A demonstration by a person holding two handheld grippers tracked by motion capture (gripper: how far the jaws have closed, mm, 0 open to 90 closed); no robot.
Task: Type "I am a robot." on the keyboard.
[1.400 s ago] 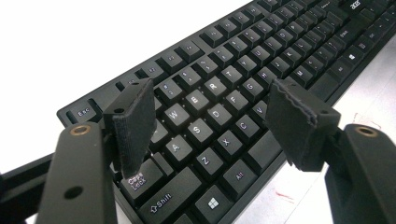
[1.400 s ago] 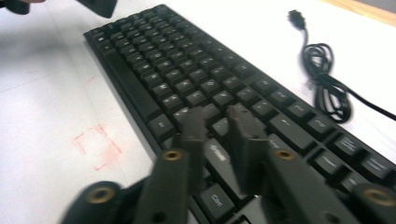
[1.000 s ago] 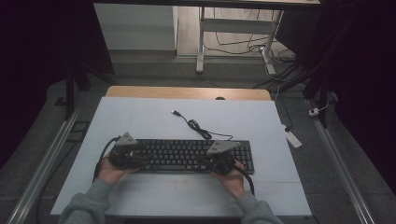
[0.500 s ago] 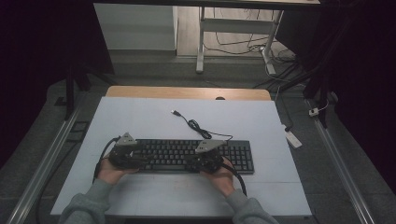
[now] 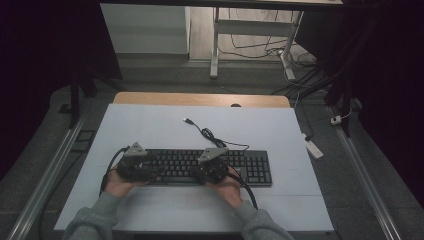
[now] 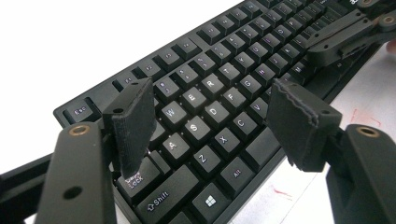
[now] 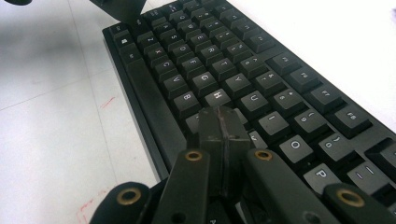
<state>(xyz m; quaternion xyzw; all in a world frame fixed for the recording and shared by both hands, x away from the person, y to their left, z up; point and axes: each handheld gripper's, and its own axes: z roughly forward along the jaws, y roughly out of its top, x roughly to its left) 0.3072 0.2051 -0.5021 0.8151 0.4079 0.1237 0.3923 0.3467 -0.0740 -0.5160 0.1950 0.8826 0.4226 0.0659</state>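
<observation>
A black keyboard lies across the near half of the white table top, its black cable snaking back to a USB plug. In the left gripper view my left gripper stands open just above the keyboard's left end, and its pads straddle the letter keys with nothing between them. My right gripper is shut, jaws pressed together, with its tip over the keys around H and J on the keyboard. From above, the left gripper and right gripper face each other.
A small white block lies past the table's right edge. A wooden strip runs along the far edge. Metal rails flank the table, and cables lie on the floor behind. Bare white surface lies beyond and in front of the keyboard.
The right hand has slid its shut gripper leftward along the keyboard, from near the right end to the middle. The left gripper has stayed put and open.
</observation>
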